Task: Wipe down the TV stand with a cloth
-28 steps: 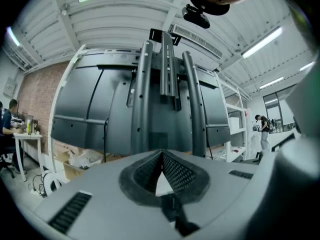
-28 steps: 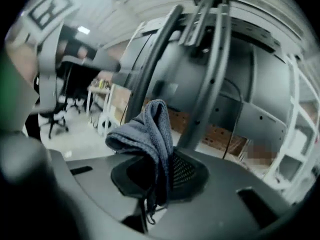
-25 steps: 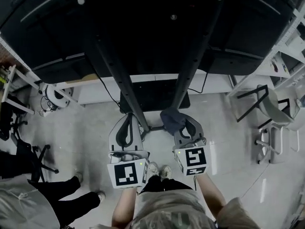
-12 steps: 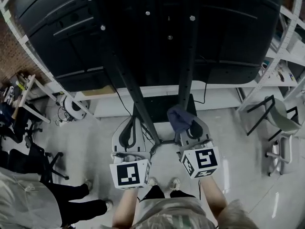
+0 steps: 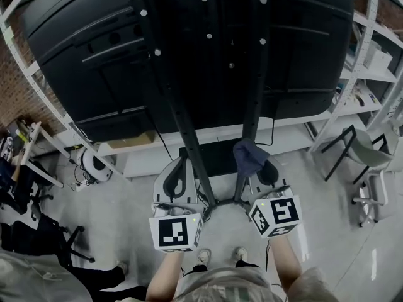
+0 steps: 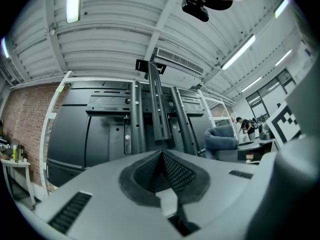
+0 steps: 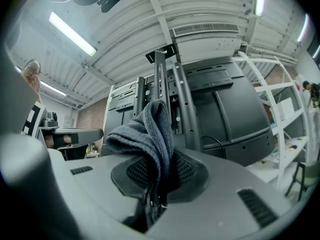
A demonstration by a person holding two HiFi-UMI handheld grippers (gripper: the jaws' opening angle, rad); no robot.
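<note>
A dark grey cloth (image 7: 150, 129) is seen gripped in the right claw (image 7: 160, 166), held up beside the right post of the TV stand (image 5: 177, 109). The left claw (image 6: 162, 156) is closed on nothing, near the left post, facing the black TV's (image 5: 82, 55) back.

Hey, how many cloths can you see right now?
1: a grey cloth, clamped in the right gripper near the TV stand's right upright. The left gripper holds none; others could be hidden.
</note>
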